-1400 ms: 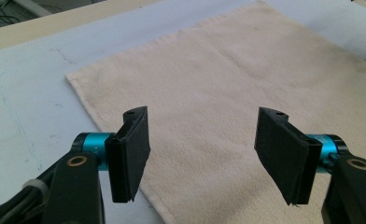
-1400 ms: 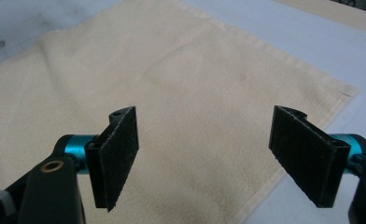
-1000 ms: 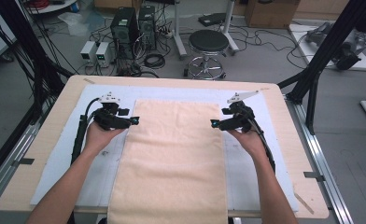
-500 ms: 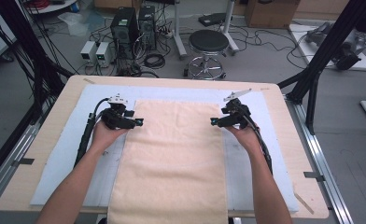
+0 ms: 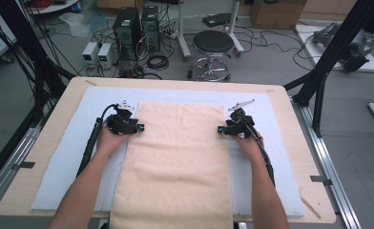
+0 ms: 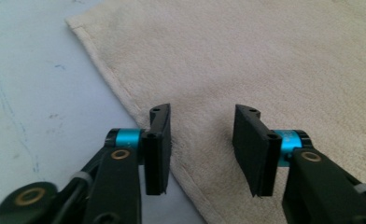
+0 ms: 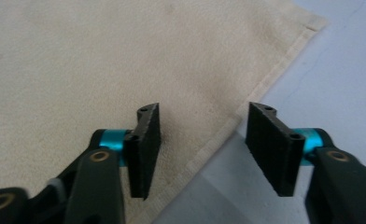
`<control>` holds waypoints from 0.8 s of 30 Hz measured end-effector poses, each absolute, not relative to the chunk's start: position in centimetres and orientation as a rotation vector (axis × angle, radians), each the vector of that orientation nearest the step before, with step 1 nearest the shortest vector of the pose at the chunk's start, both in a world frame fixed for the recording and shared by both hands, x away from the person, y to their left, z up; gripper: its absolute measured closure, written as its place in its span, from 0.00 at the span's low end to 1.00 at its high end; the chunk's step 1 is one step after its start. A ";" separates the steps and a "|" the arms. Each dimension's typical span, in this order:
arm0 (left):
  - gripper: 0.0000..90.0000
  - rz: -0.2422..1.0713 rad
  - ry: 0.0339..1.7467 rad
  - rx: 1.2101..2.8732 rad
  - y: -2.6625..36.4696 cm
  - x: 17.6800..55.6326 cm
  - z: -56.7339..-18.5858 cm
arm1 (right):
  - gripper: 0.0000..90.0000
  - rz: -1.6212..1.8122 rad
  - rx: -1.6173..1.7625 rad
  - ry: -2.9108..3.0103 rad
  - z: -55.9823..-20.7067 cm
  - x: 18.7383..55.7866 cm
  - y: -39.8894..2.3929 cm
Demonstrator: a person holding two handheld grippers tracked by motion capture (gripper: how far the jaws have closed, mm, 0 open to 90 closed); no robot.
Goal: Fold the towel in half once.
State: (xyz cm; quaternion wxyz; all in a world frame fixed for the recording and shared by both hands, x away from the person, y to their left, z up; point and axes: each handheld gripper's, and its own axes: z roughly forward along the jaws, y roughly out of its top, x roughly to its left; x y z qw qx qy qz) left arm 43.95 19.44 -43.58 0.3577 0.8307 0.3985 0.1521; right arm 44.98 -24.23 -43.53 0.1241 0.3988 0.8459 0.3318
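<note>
At the near edge of the table [image 5: 42, 119] we lose the cream towel [image 5: 175, 162]: it runs past the bottom of the high view, so we cannot see where it ends. From above, both sets of jaws are too small and dark for us to judge their gap, and our hands cover the gripper bodies. In each gripper view the towel is cut off by the frame, and we cannot tell whether the jaw tips touch the cloth or hang just above it.

Compared with a second ago, we have brought both grippers lower and closer to the towel's long edges, and both pairs of jaws have just been closing. The towel itself lies flat as before.

The towel lies lengthwise down the middle of the pale blue mat [image 5: 80, 157]. Our left gripper [image 5: 138, 129] sits at its left edge near the far corner; in the left gripper view [image 6: 202, 149] its jaws stand partly apart, straddling the hem, one over the mat and the other over cloth, with nothing pinched. Our right gripper [image 5: 222, 130] sits at the opposite edge; in the right gripper view [image 7: 202, 149] its jaws are likewise partly apart, the hem running between them, gripping nothing.
</note>
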 end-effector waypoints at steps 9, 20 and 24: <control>0.94 0.350 1.030 2.151 19.0 43.5 -43.2 | 0.94 1.017 1.094 2.574 -43.0 44.6 -23.3; 0.95 0.376 0.878 1.970 21.5 39.7 -36.9 | 0.94 1.248 0.873 2.530 -36.0 40.6 -23.9; 0.95 0.408 0.782 1.929 22.4 36.4 -34.8 | 0.94 1.303 0.756 2.503 -32.9 37.3 -24.4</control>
